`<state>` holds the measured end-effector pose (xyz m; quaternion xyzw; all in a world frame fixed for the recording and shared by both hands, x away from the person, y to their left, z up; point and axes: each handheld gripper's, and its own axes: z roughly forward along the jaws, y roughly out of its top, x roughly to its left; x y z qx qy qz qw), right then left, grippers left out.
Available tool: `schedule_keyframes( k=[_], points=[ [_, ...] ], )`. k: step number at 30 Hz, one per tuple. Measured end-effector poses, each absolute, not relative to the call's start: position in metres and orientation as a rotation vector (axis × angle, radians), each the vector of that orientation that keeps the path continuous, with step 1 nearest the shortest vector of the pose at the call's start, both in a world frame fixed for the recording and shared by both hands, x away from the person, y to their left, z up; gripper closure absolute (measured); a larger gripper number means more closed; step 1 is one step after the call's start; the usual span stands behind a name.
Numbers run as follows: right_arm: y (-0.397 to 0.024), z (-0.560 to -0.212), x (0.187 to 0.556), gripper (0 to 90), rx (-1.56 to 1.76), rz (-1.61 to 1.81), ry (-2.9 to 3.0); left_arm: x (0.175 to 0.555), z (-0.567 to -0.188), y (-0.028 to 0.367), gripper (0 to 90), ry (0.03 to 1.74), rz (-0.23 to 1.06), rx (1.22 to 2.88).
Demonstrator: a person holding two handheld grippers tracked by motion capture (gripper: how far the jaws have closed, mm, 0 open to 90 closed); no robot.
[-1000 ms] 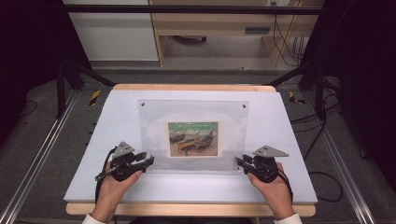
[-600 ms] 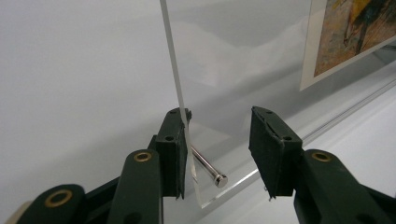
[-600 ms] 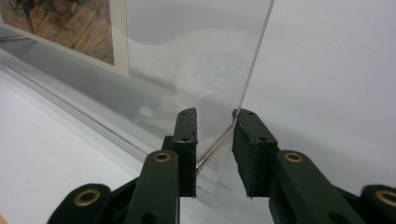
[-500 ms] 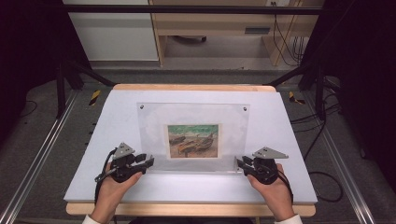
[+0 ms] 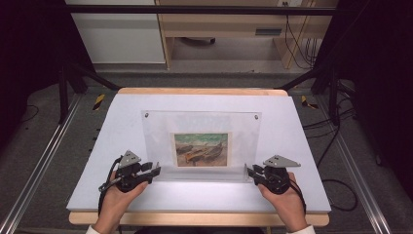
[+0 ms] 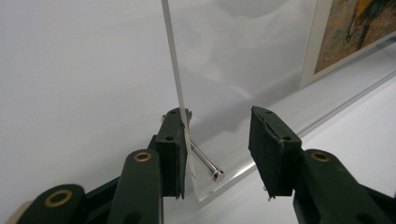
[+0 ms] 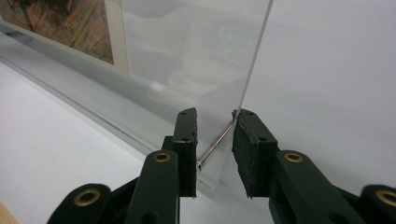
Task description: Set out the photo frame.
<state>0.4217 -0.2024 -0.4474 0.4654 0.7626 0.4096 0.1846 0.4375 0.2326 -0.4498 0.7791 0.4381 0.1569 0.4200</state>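
- White board [image 5: 122, 126] covers the wooden table; dark floor, metal rails and a pale desk lie beyond at 12 o'clock.
- High view: a clear acrylic frame [image 5: 200, 122] stands mid-table, apparently leaning back, with a boat painting [image 5: 201, 149] sandwiched low in its centre. Two small bolts mark the upper corners.
- High view: we hold the left gripper [image 5: 155, 170] at the frame's 7 o'clock corner and the right gripper [image 5: 250, 171] at its 5 o'clock corner, both hands entering from 6 o'clock. We judge the symmetric placement is meant to steady or lift the panel evenly from both lower corners.
- Left gripper view: the jaws are spread wide. The left pad [image 6: 172, 149] lies against the panel's edge; the other jaw stands apart at 3 o'clock, so nothing is pinched. A metal standoff pin [image 6: 205, 162] projects from the corner between the jaws; the painting [image 6: 357, 32] shows at 1 o'clock.
- Right gripper view: the jaws straddle the opposite corner with a narrower gap. The panel edge meets the right pad [image 7: 247, 149] near its tip; the left jaw sits just clear of the sheet. Its standoff pin [image 7: 215, 147] runs across the gap.
- Judgement: both grippers bracket the corners at the pins, likely because the pins offer a stop against slipping on smooth acrylic. Closing too hard could skew or tip the panel.
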Motion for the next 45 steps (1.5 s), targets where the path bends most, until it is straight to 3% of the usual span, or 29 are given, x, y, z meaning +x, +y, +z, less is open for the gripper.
schedule_keyframes(
  k=[45],
  points=[
    [-0.2032,-0.4511,0.4168,68.7,1.288,1.137,2.202,0.4293,-0.4533,0.2304,55.6,1.080,0.413,2.024]
  ],
)
